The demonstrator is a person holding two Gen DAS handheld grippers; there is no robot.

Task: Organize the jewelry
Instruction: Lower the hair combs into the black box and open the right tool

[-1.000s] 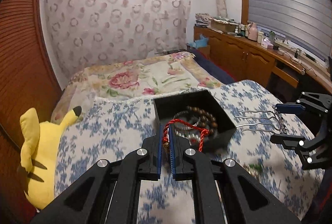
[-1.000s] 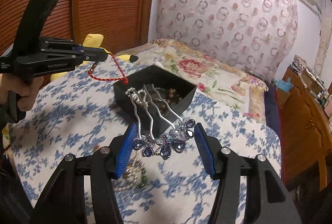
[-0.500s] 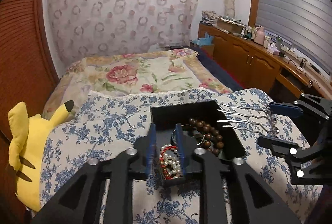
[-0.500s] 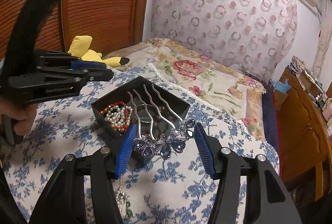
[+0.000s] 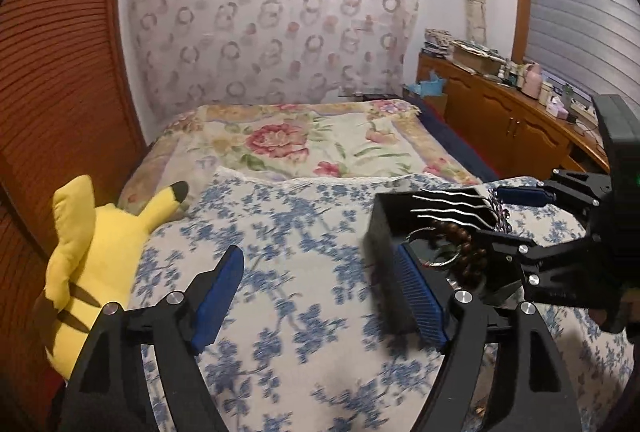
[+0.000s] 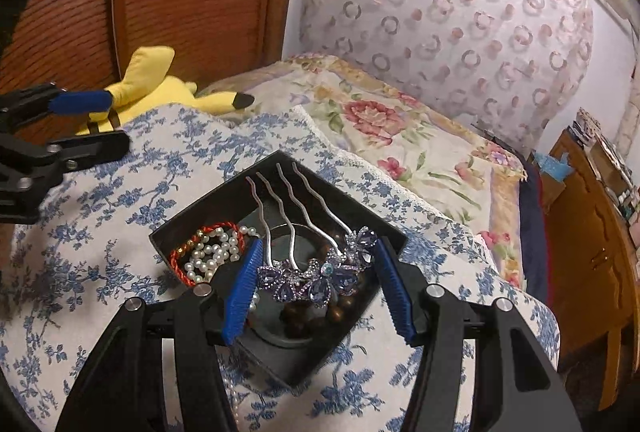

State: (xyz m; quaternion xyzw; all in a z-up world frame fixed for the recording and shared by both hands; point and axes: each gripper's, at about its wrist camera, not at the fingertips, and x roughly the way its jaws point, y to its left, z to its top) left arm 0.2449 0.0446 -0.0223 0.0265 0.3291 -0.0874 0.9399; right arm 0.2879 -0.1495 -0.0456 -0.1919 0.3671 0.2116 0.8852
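The right gripper (image 6: 318, 282) holds a jewelled hair comb (image 6: 316, 274) across its purple flowered head, the blue pads pressed against either end of that head. The comb hangs over the black box (image 6: 192, 218), which sits on the blue-flowered cloth (image 6: 120, 199) of the bed. Its long axis runs away from the tongs: four wavy silver prongs point to the far side, over the far-left wall of the box, with the jewelled head at the near end. In the left wrist view the same comb (image 5: 452, 207) lies nearly level, prongs pointing left across the box (image 5: 384, 232). Inside the box, at its left corner, lie a white pearl strand (image 6: 212, 256) and a red cord bracelet (image 6: 180, 264); dark wooden beads (image 6: 320, 312) lie beneath the comb's head. The left gripper (image 5: 320, 296) stands wide apart and holds nothing, above the cloth just left of the box. A yellow plush toy (image 5: 88, 252) lies at the bed's left edge.
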